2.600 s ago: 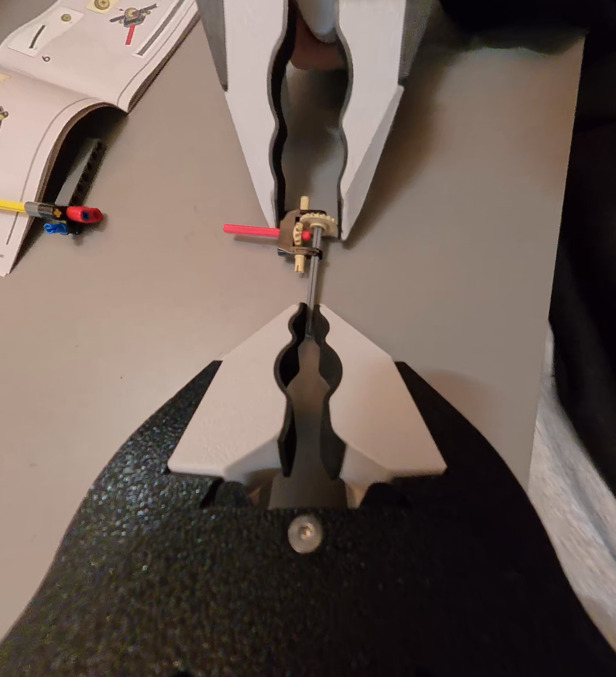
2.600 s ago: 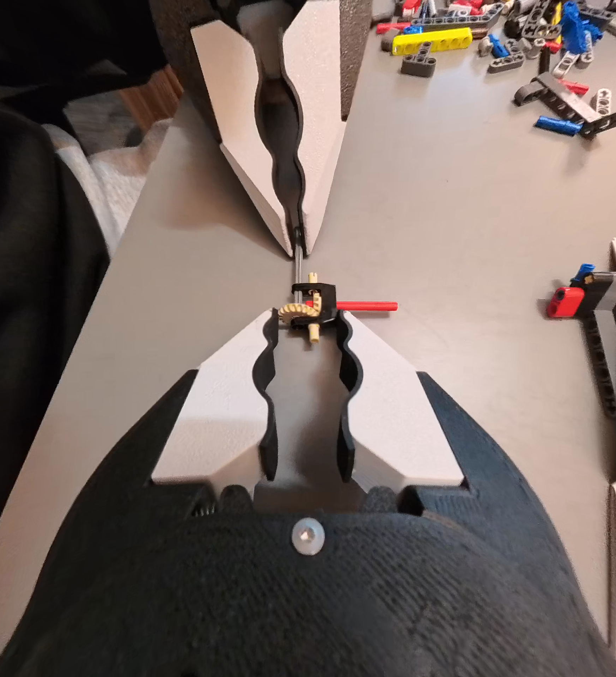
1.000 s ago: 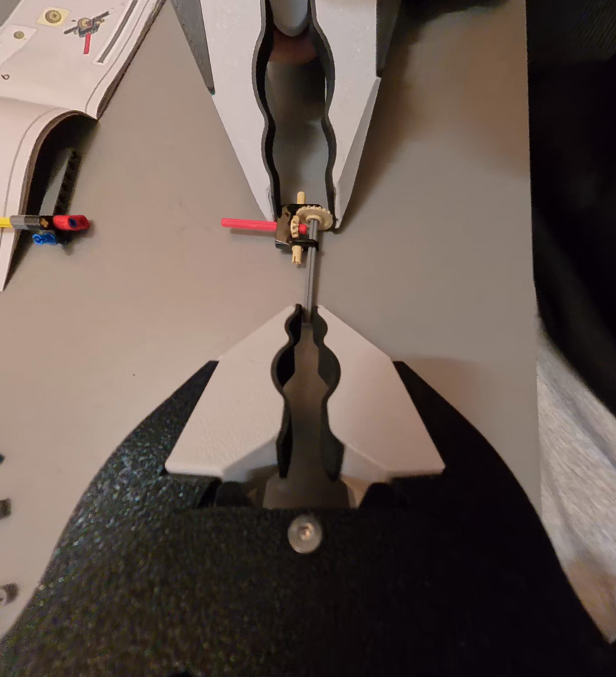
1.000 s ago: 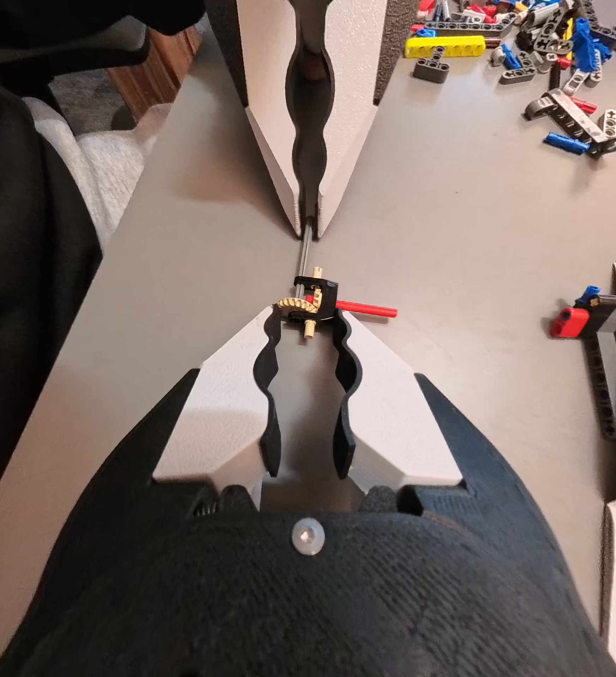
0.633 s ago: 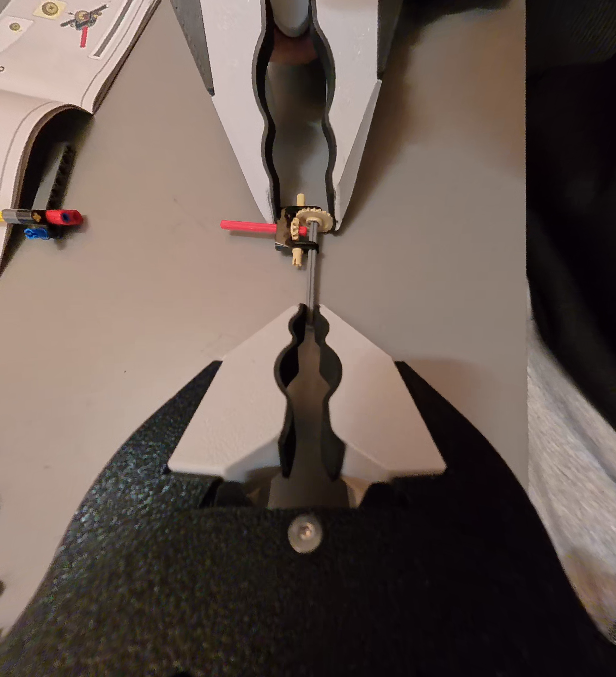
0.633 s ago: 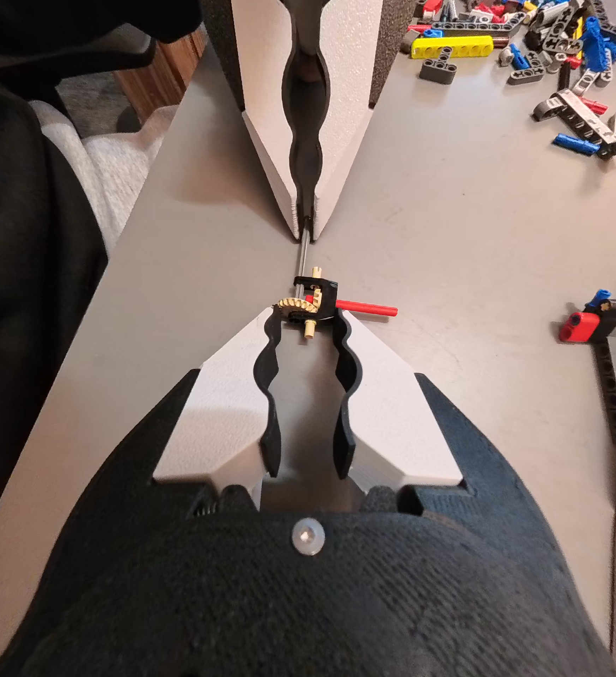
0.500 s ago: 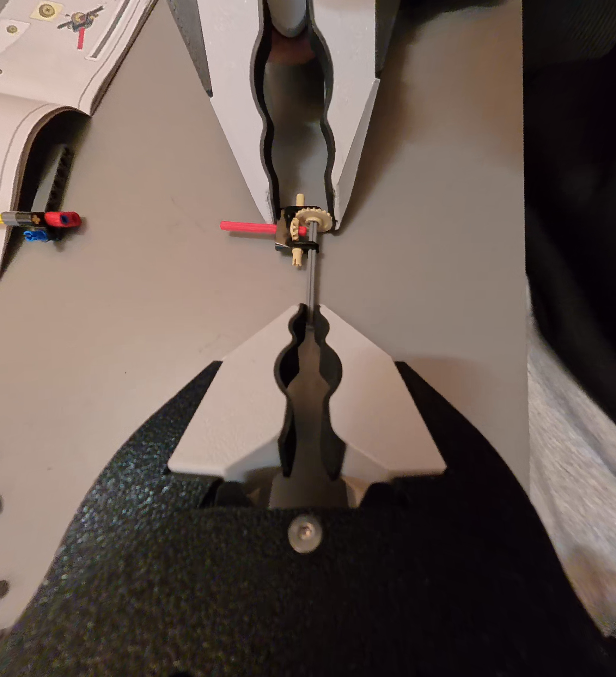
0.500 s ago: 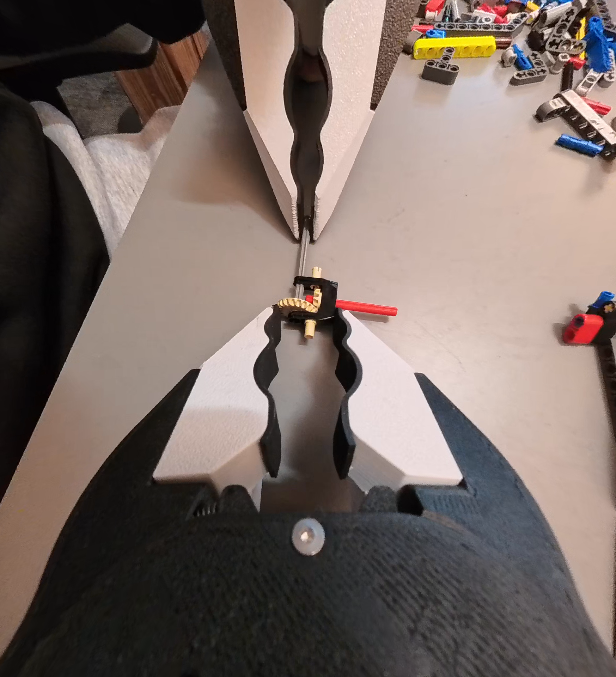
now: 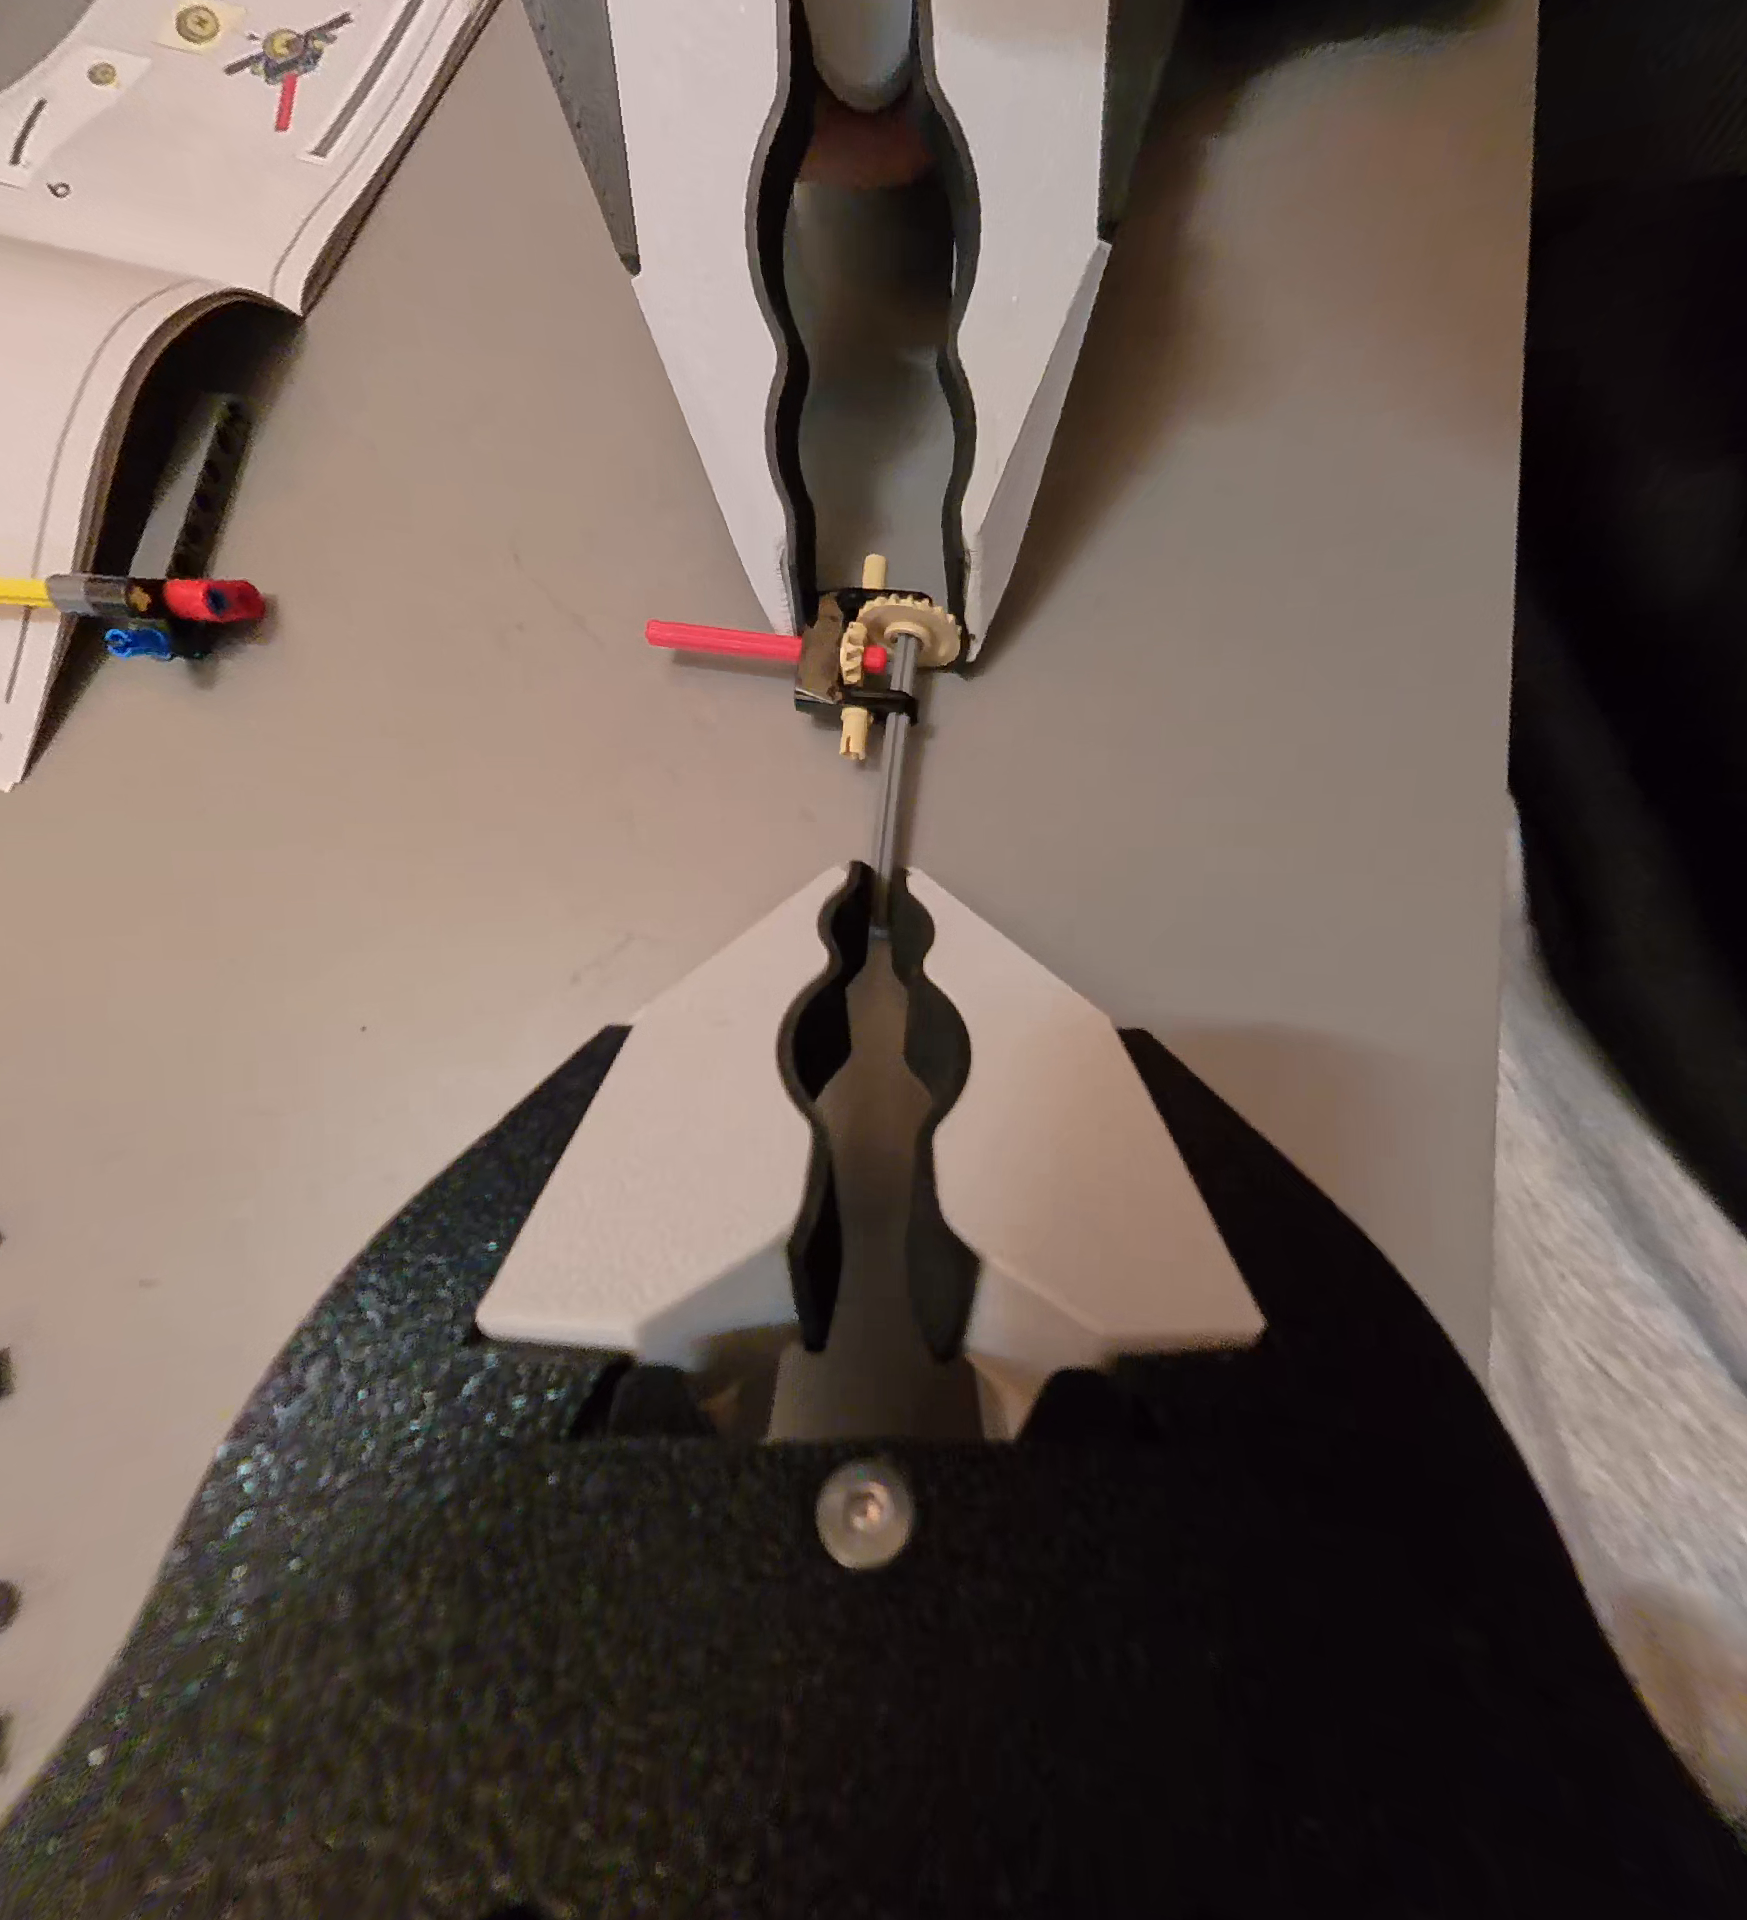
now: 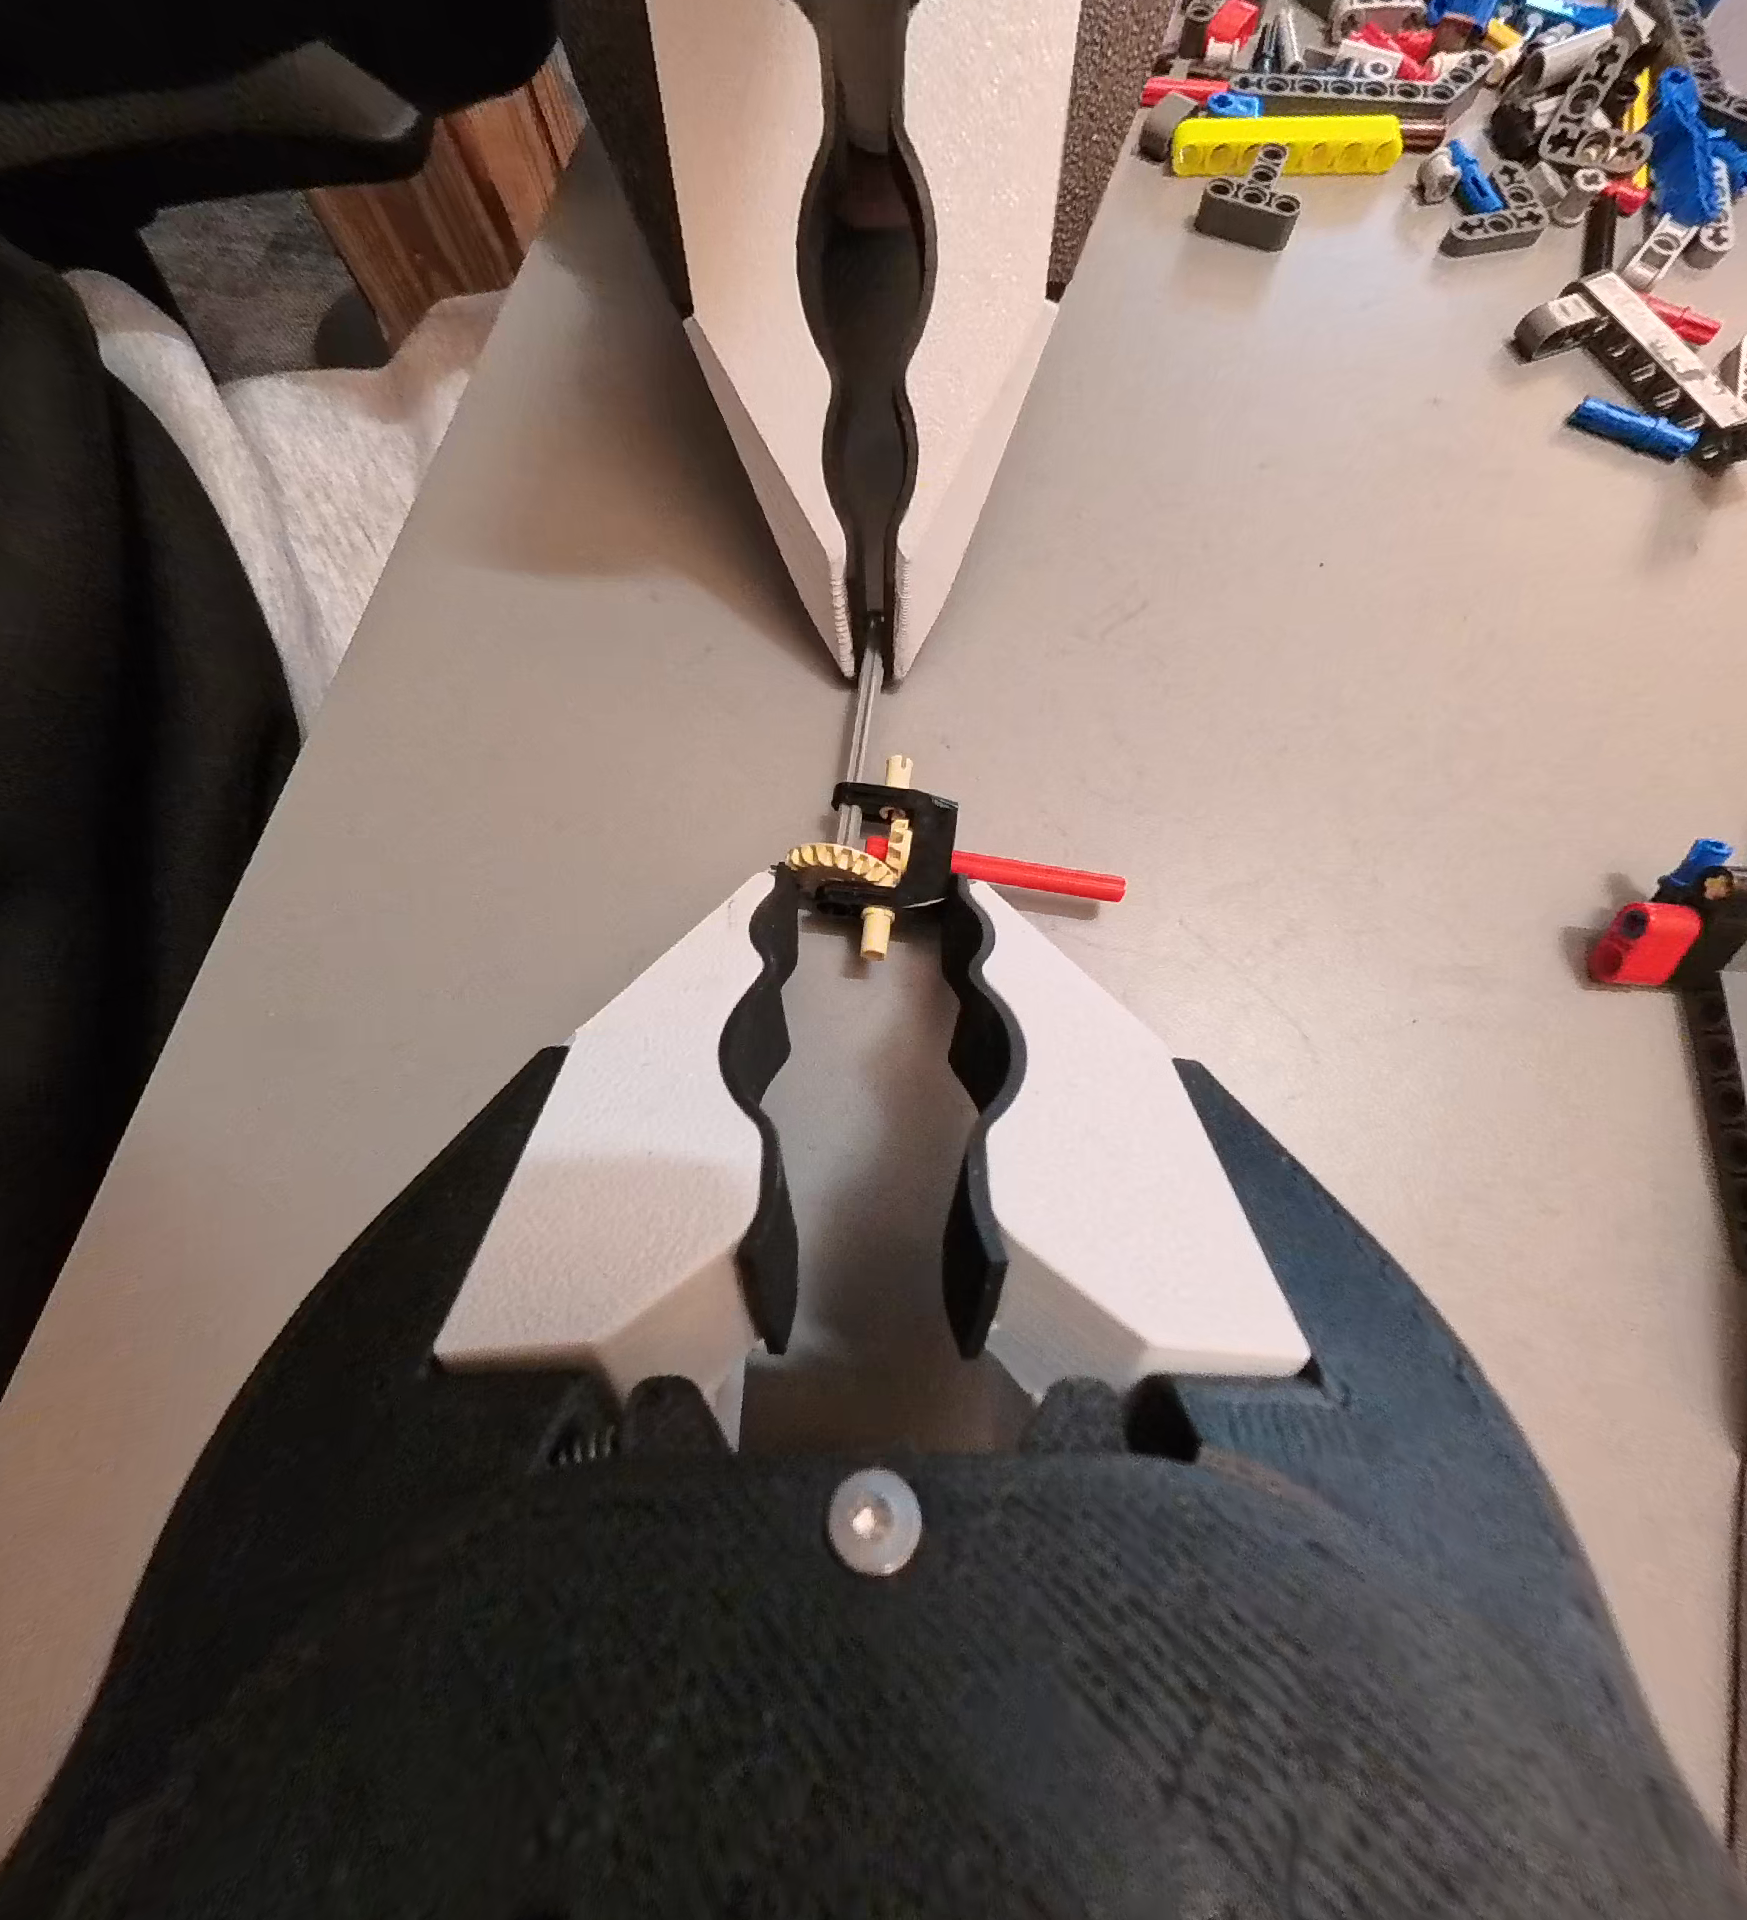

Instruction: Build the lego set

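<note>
My right gripper (image 10: 866, 885) is shut on a small gear assembly (image 10: 879, 847): a black bracket with two tan gears, a tan pin and a red axle (image 10: 1040, 875) sticking out sideways. My left gripper (image 9: 879, 883) is shut on the end of a thin grey axle (image 9: 895, 769). The axle runs through the bracket and the tan gear (image 9: 913, 634). The two grippers face each other tip to tip, low over the grey table (image 9: 329, 935). The left gripper also shows in the right wrist view (image 10: 871, 665), and the right gripper in the left wrist view (image 9: 879, 623).
An open instruction booklet (image 9: 121, 208) lies at the far left, with a small red, grey and yellow sub-assembly (image 9: 162, 603) and a black beam (image 10: 1731, 1122) beside it. A pile of loose pieces (image 10: 1471, 125) lies further off. The table edge (image 9: 1513, 727) and a person's dark clothing are close by. My right fingertips sit around 5 cm from my left ones.
Both grippers keep their hold. The joined pair has drifted slightly over the table. How far the grey axle sits in the bracket looks the same.
</note>
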Demonstrator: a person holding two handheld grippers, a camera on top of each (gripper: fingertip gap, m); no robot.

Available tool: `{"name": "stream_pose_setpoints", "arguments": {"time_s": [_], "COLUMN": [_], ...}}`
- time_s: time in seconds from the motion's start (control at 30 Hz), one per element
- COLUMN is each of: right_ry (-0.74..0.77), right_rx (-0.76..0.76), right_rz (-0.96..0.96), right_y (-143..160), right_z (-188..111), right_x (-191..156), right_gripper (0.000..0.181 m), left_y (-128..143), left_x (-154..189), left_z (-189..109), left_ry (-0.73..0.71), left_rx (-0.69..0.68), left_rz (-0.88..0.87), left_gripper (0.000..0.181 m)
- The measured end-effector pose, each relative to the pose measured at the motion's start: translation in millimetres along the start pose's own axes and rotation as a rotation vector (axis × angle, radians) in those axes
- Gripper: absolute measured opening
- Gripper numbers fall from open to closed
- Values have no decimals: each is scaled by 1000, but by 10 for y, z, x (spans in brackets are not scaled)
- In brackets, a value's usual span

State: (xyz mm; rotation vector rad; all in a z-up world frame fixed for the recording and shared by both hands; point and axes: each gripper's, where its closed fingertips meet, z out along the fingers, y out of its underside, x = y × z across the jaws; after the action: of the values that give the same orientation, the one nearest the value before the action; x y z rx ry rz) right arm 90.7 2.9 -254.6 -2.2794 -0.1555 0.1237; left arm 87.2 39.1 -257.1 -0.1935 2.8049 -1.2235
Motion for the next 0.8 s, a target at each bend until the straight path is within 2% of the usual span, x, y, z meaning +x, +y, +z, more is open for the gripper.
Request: {"name": "stream_pose_setpoints", "arguments": {"time_s": [0.4,0.6,0.7,0.8], "right_ry": [-16,-29,-35,-45], "right_rx": [2,10,32,46], "right_rz": [-4,-5,43,100], "right_y": [0,-10,-57,-78], "right_z": [-4,-9,-8,-13], "right_x": [0,-13,-16,-7], "right_gripper": [27,33,38,36], "left_y": [-8,-4,2,7], "left_x": [0,2,3,1], "left_z": [16,15,10,4], "left_ry": [-14,-11,-11,-13], "left_rx": [4,6,7,7], "left_rz": [-35,-20,0,12], "left_gripper": [1,2,2,2]}}
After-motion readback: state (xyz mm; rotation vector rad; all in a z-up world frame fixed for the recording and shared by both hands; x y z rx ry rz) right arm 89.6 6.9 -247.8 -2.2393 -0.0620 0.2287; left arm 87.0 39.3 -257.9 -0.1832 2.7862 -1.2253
